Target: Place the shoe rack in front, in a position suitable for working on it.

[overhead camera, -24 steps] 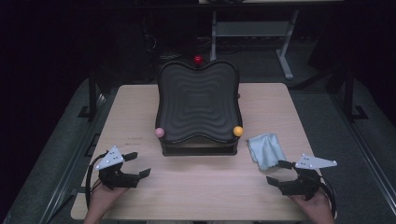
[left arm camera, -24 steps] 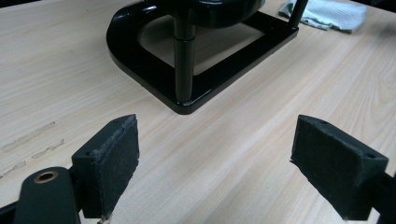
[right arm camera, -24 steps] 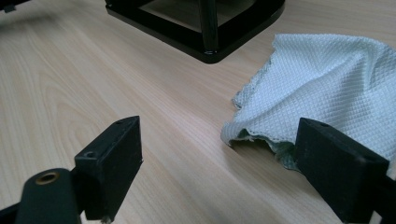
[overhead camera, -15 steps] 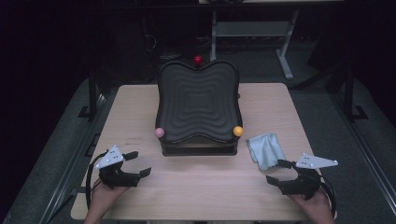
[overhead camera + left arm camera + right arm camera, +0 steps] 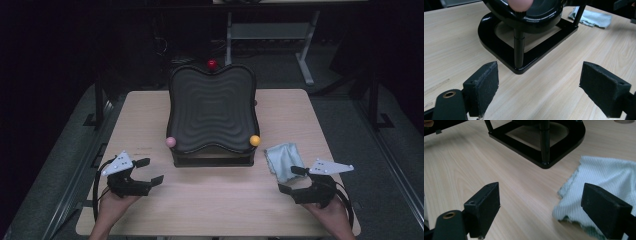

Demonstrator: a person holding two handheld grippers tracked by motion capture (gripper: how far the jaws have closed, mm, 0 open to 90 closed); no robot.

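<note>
A black wavy tray (image 5: 212,110) on a black stand (image 5: 499,47) sits in the middle of the wooden table (image 5: 210,200), with a pink ball (image 5: 171,142), an orange ball (image 5: 255,140) and a red ball (image 5: 212,64) at its corners. A pale blue cloth (image 5: 281,159) lies crumpled right of the stand. My left gripper (image 5: 149,171) rests open near the table's front left, aimed at the stand's corner post (image 5: 519,50). My right gripper (image 5: 290,179) is open at the front right, its far jaw just over the cloth's (image 5: 604,185) near edge. Nothing is between either pair of jaws.
The table's front edge lies just behind both hands. Bare wood stretches between the two grippers in front of the stand. A metal frame (image 5: 270,35) stands on the floor behind the table.
</note>
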